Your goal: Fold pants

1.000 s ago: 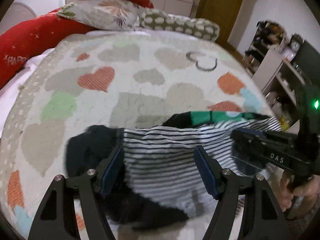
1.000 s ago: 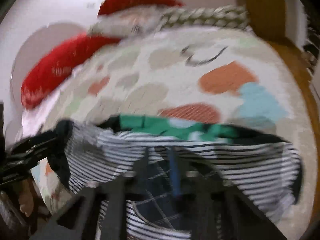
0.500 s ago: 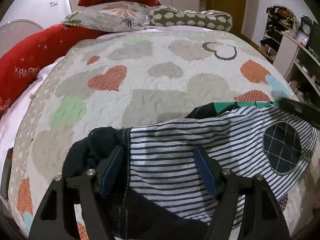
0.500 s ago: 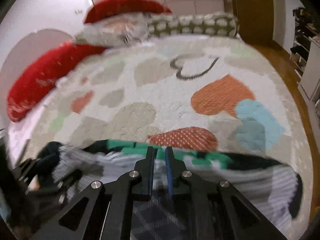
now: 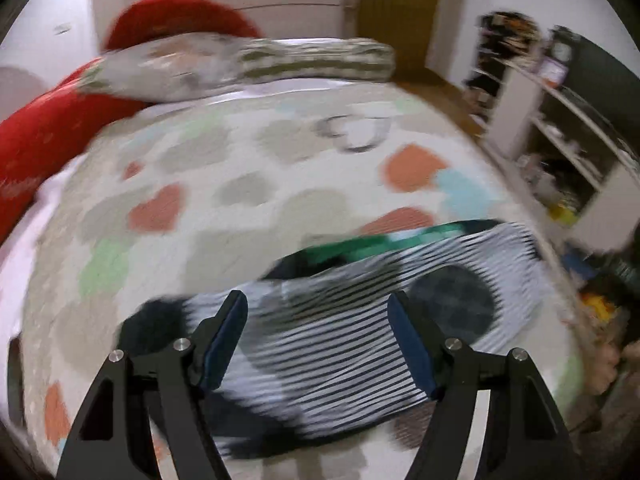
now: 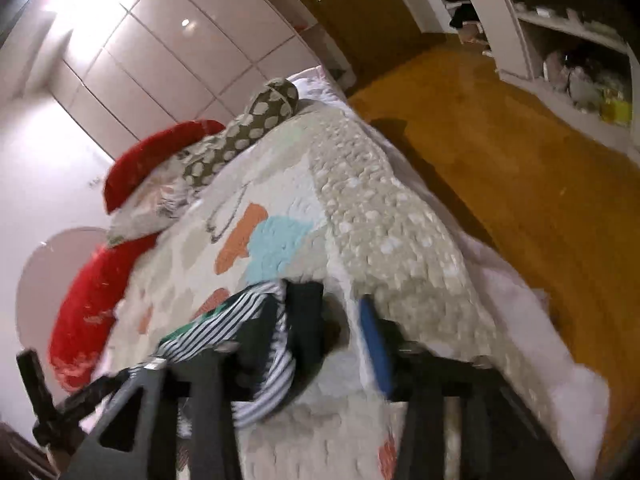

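Note:
The striped black-and-white pants (image 5: 332,344) with a dark round patch and a green waistband lie folded on the heart-patterned bedspread (image 5: 248,200). My left gripper (image 5: 318,320) is open above them, touching nothing. In the right wrist view the pants (image 6: 240,332) lie bunched near the bed's right edge. My right gripper (image 6: 316,340) is open and empty beside them, tilted hard. Both views are blurred by motion.
Red cushions (image 5: 44,136) and patterned pillows (image 5: 256,64) sit at the head of the bed. White shelves (image 5: 560,152) stand to the right, across a wooden floor (image 6: 520,160). The bed's right edge (image 6: 440,264) drops off beside the pants.
My right gripper has opened, let go of the pants and swung away to the right, tilting. My left gripper stays open and has lifted back a little. The pants now lie flat.

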`<state>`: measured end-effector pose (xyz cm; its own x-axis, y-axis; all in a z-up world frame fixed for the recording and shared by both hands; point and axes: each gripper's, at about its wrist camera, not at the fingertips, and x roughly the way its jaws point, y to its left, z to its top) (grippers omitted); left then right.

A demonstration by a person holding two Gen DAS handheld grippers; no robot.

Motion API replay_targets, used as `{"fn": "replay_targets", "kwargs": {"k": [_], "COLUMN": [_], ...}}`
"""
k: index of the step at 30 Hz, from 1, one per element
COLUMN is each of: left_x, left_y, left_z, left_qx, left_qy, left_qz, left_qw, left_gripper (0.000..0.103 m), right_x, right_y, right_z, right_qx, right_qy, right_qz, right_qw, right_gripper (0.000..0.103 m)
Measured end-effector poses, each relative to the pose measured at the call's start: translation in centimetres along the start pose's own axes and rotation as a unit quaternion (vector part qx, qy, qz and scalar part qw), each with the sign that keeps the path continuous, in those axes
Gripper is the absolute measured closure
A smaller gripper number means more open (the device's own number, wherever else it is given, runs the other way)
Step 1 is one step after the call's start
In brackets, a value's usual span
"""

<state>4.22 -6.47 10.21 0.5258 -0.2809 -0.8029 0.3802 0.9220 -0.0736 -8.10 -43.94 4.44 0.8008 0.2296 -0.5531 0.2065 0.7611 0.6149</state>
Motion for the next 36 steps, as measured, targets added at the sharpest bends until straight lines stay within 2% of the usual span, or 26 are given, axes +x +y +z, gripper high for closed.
{"fn": "replay_targets", "kwargs": {"k": [4,7,11,12,16,17,18,19,20,22,26,30,31,32,33,35,36], "left_x": [4.2,8.0,12.9,14.3,17.1,17.2,17.0,16.6,16.2,14.6,10.1,6.5,5.8,5.4,5.0,4.8,4.5], "left_y": [-5.3,-10.5,-16.0,-17.5,-20.6,-21.0,-21.0,-20.9,-20.5,-19.1,-15.0,-9.3,-7.2,-5.6,-3.2,0.8,2.9], "left_z": [4.1,6.5,8.3,8.5,7.8,7.5,7.4,7.4,7.5,7.9,8.3,7.3,6.6,6.0,5.0,3.5,2.5], "left_qx": [0.027,0.076,0.129,0.149,0.189,0.193,0.192,0.188,0.183,0.161,0.117,0.048,0.022,-0.001,-0.033,-0.086,-0.121], "left_qy": [0.046,0.080,0.120,0.137,0.181,0.176,0.172,0.168,0.163,0.144,0.087,0.038,0.028,0.021,0.018,0.015,0.015], "left_qz": [-0.074,-0.100,-0.123,-0.131,-0.142,-0.136,-0.137,-0.138,-0.140,-0.150,-0.169,-0.173,-0.167,-0.158,-0.144,-0.138,-0.137], "left_qw": [0.9958,0.9889,0.9767,0.9706,0.9548,0.9557,0.9564,0.9576,0.9592,0.9647,0.9747,0.9830,0.9853,0.9873,0.9888,0.9865,0.9830], "left_gripper": [0.030,0.030,0.030,0.030,0.031,0.042,0.060,0.066,0.079,0.081,0.082,0.081,0.079,0.072,0.059,0.046,0.046], "right_x": [1.9,3.7,5.3,5.5,6.4,6.4,6.5,6.7,7.0,6.8,5.4,4.6,4.7,5.0,5.2,6.2,6.8], "right_y": [0.8,1.5,2.4,2.4,2.6,2.8,3.0,3.2,3.5,3.9,6.0,10.4,11.8,13.0,14.1,16.4,17.1], "right_z": [-2.1,-3.2,-3.0,-2.9,-2.6,-2.6,-2.6,-2.6,-2.5,-2.4,-2.4,-3.2,-3.7,-4.2,-4.9,-6.8,-7.6], "right_qx": [-0.010,-0.024,-0.036,-0.034,-0.036,-0.043,-0.052,-0.059,-0.065,-0.069,-0.092,-0.139,-0.155,-0.170,-0.185,-0.217,-0.227], "right_qy": [0.056,0.079,0.076,0.076,0.074,0.075,0.075,0.078,0.081,0.073,0.052,0.051,0.055,0.060,0.065,0.089,0.104], "right_qz": [0.028,0.023,0.003,0.002,0.001,0.002,0.004,0.007,0.010,0.014,0.026,0.062,0.072,0.077,0.081,0.094,0.101], "right_qw": [0.998,0.996,0.996,0.996,0.997,0.996,0.996,0.995,0.995,0.995,0.994,0.987,0.984,0.981,0.977,0.967,0.963], "right_gripper": [0.048,0.048,0.048,0.048,0.048,0.048,0.057,0.074,0.077,0.081,0.083,0.083,0.080,0.080,0.078,0.061,0.050]}}
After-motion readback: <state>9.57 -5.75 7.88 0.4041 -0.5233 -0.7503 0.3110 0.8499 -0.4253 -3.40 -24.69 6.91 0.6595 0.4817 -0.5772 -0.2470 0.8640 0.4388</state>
